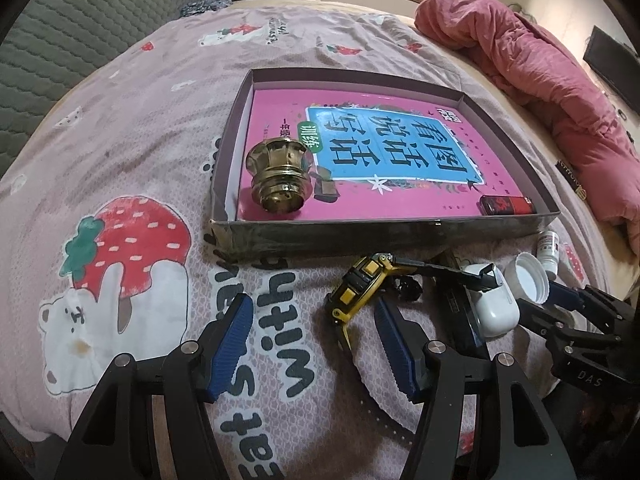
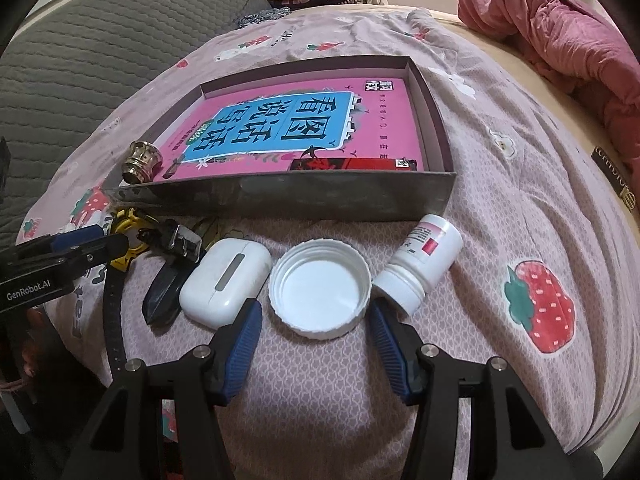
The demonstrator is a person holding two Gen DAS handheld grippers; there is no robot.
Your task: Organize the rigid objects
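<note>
You are hovering your right gripper (image 2: 314, 344), jaws apart and empty, near the white bottle cap (image 2: 319, 288), risking nudging the pill bottle (image 2: 420, 262) rightward

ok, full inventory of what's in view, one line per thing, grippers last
box: 1, grey shallow tray, on the bedspread
book: 1, pink with blue panel, flat in the box
brass knob: 1, gold, box's near left corner
small tin: 1, red and black, box's near right
watch: 1, yellow and black, on the bedspread before the box
earbud case: 1, white, beside the watch
cap: 1, white, open side up
pill bottle: 1, white, lying on its side
quilt: 1, pink, far right
left gripper: open, empty
right gripper: open, just short of the cap
</note>
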